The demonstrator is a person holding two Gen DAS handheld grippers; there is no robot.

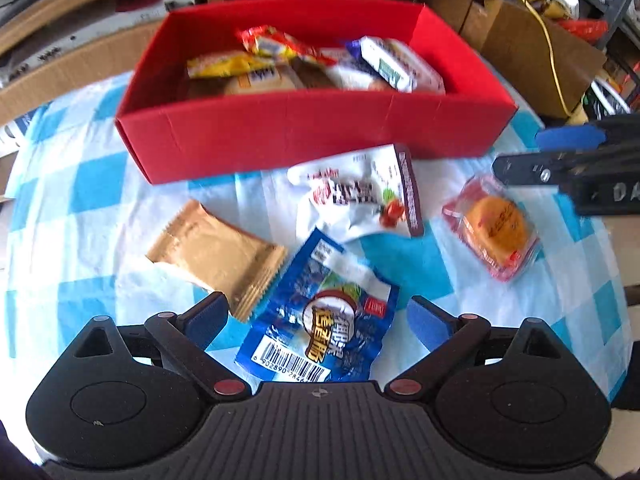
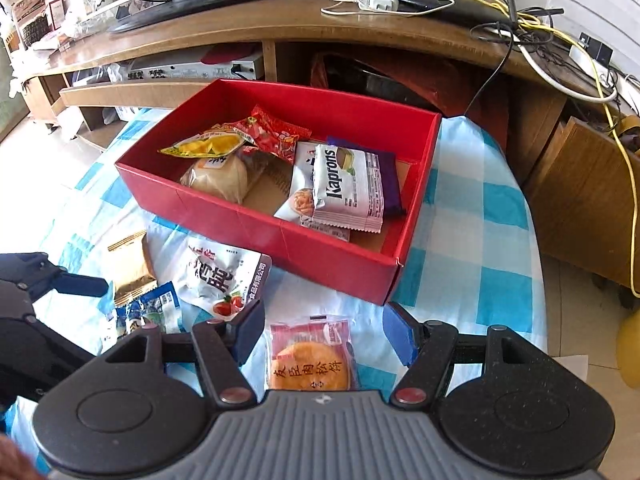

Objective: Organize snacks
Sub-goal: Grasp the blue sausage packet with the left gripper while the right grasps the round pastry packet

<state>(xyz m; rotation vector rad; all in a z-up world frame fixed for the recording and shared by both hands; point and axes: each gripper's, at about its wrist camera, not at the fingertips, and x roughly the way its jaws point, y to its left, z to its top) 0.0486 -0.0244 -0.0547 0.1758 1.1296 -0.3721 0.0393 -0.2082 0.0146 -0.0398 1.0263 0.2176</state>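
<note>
Your left gripper [image 1: 318,318] is spread wide with nothing in it, both fingers low over the tablecloth, and the blue packet [image 1: 320,320] lies right in the gap between them, barcode end toward you. Same story on the other side: your right gripper [image 2: 324,330] is wide open and empty, and the round pastry in the red wrapper [image 2: 308,360] sits squarely between its fingers, so both hands look lined up for a pick, though neither has closed on anything. Just past the blue packet, touching its far corner, there's the gold wrapper [image 1: 216,256] lying at a slant, and beside it the white pouch [image 1: 360,196] rests close against the front wall of the red box [image 1: 304,136]. That makes four snacks out on the checked tablecloth [image 1: 80,208]. Further on, inside the box, the work already shows: the white Kaprons pack [image 2: 348,188] is stacked on a purple one at the right end, a pale bun [image 2: 216,178] sits to the left, and a yellow packet [image 2: 204,146] and a red packet [image 2: 272,134] lie toward the back. By my count you're a little past halfway, at least five in and four left, and there's bare floor in the box's near right corner to take them.
</note>
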